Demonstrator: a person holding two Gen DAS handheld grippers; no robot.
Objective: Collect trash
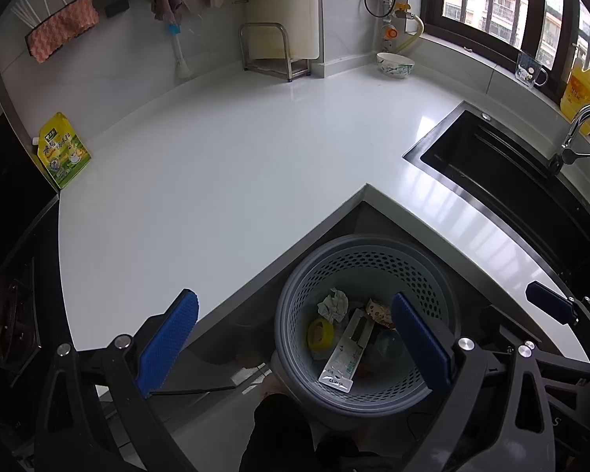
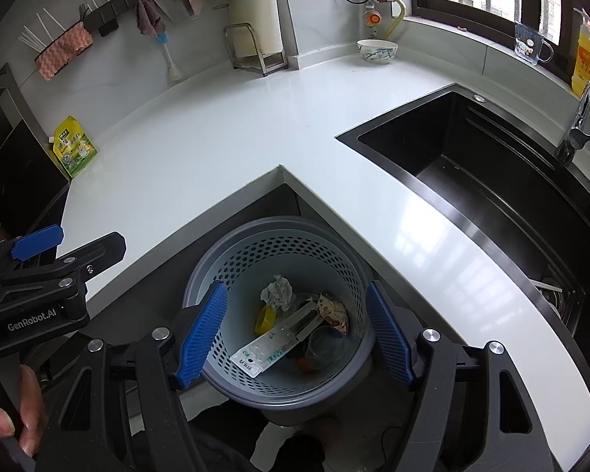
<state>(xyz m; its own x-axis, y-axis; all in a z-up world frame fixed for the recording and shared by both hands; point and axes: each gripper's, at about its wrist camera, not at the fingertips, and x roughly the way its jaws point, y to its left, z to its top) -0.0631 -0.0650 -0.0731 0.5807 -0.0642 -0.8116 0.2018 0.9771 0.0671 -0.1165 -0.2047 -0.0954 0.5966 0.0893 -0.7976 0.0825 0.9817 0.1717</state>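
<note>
Both grippers hover above the perforated waste basket (image 2: pixel 279 314), which stands on the floor in the inner corner of the L-shaped countertop (image 2: pixel 224 133). The right gripper (image 2: pixel 295 334) is spread wide and holds nothing; its blue pads straddle the basket mouth. The left gripper (image 1: pixel 295 350) is likewise wide and unloaded, with the basket toward its right finger. Collected trash lies in the basket: a flat white blister pack (image 2: pixel 273 348) with its long axis running from 7 to 1 o'clock, a crumpled tissue (image 2: pixel 277 293), a yellow ring (image 2: pixel 265 318) and a printed wrapper (image 2: pixel 334 310). The worktop shows no loose scraps. The only candidate item is the yellow-green spouted pouch (image 1: pixel 63 153), upright against the dark appliance at 10 o'clock, well apart from both grippers. Judgement: the left gripper is nearer; whether the pouch counts as trash cannot be determined.
</note>
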